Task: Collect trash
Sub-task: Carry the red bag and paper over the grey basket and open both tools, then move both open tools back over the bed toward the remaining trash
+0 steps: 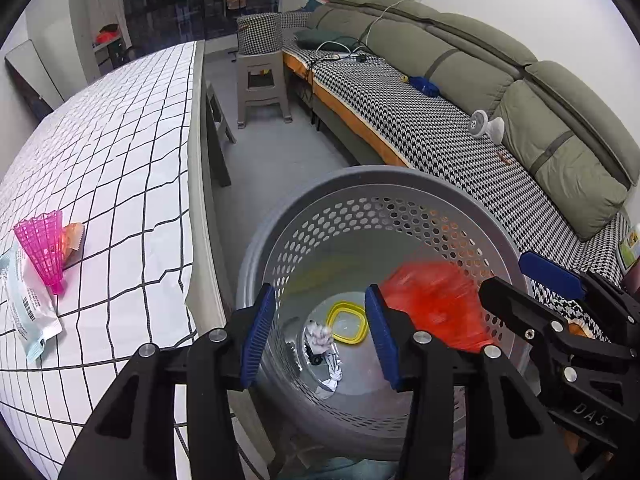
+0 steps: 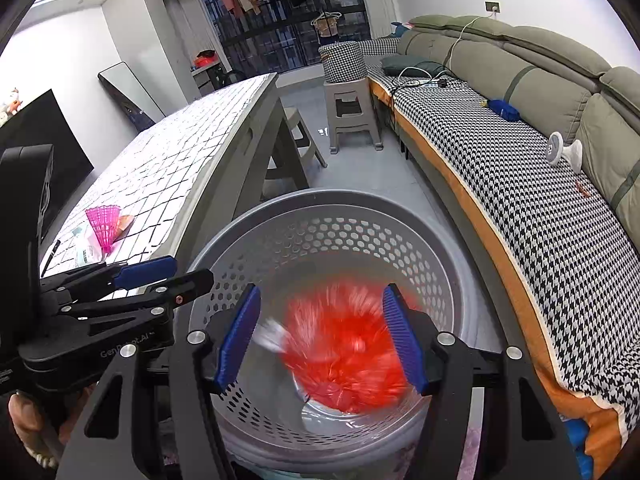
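Two grippers: left gripper [image 1: 320,332] and right gripper [image 2: 320,340] — both over the perforated grey bin [image 1: 400,180], jaws wide apart, gripping nothing.
Red plastic bag [image 2: 344,352]: blurred, inside the bin.
Bin floor: yellow-rimmed lid [image 1: 347,322], crumpled white wrapper [image 1: 322,340].
Bench [image 1: 120,140] left of the bin: pink shuttlecock [image 1: 44,246], pale packet [image 1: 28,312].

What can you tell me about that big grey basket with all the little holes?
The grey basket is round, looks like plastic, with a smooth wide rim and honeycomb holes in its wall. It stands upright on the floor between table and sofa. Inside lie a yellow ring, crumpled paper and a blurred red bag.
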Demonstrator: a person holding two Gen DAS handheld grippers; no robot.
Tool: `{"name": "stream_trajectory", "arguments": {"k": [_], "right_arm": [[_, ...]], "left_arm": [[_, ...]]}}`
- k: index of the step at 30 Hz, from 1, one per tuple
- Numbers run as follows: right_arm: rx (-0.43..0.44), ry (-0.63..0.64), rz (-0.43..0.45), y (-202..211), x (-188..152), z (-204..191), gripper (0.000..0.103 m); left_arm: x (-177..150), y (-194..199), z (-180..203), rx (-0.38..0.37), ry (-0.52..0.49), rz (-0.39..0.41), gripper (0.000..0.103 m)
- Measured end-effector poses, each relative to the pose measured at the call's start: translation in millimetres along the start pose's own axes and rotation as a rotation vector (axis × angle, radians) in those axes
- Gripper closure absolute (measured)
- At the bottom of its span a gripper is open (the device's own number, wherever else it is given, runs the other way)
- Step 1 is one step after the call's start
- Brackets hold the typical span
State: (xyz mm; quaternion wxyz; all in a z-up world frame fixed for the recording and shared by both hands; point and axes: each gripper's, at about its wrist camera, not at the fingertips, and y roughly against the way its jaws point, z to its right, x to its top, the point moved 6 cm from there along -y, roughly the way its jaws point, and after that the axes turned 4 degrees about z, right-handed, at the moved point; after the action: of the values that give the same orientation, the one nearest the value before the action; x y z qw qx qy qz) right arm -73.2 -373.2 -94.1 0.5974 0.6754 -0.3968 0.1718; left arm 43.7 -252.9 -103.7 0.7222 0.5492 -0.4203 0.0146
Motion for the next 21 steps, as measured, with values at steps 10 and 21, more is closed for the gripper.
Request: {"name": "stream_trajectory", "arguments": {"k": [10, 21], "right_arm": [[-0.011, -0.022, 0.003, 0.9, -2.5, 2.9, 0.042], [-0.040, -0.030, 0.022, 4.0, -2.5, 6.6, 0.037]], "left_arm": [[-1.0, 3.4, -4.2, 0.011, 0.015, 0.010, 0.036], [1.9, 12.3, -10.3, 0.035, 0.030, 0.040, 0.023]]}}
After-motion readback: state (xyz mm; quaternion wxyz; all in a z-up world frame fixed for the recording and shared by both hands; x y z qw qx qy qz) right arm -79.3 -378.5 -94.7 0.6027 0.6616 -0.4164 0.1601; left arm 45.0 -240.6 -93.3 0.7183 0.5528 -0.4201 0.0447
